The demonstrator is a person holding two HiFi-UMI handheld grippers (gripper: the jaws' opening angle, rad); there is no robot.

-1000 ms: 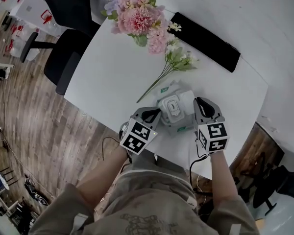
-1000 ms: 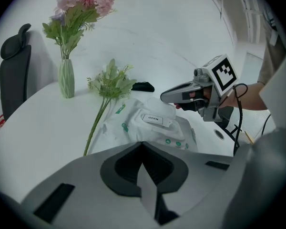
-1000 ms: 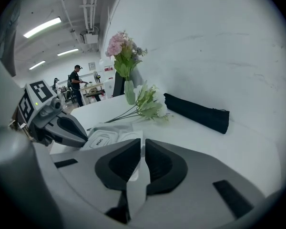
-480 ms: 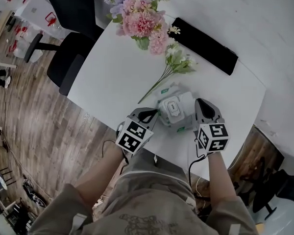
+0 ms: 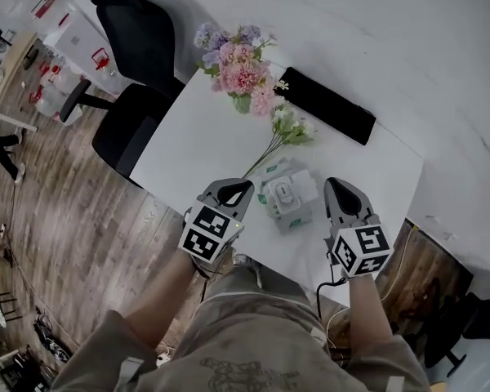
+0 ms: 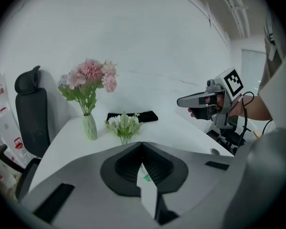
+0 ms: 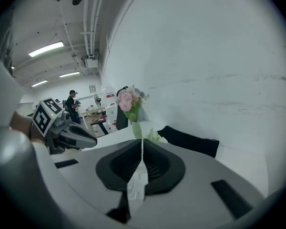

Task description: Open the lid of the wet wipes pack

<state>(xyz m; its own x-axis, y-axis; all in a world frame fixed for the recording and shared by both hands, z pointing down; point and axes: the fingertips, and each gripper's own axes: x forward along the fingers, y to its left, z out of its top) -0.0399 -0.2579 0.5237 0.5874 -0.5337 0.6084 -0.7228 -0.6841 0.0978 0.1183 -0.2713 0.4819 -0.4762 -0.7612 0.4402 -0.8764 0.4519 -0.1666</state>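
The left gripper [image 5: 242, 188] has its jaws pressed together, with nothing between them. Just to its right, on the white table [image 5: 188, 137] between the two grippers, lies the wet wipes pack [image 5: 287, 196] with its lid [image 5: 285, 193] down. Beyond the pack, the right gripper [image 5: 337, 188] is likewise closed and empty, clear of the pack

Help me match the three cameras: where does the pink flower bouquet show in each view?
Head view: bouquet at upper centre, left of the black case.
Left gripper view: bouquet left of centre, standing in a pale vase.
Right gripper view: bouquet just left of centre.
Shared landmark: the black case, lying to the right of the bouquet in every view.
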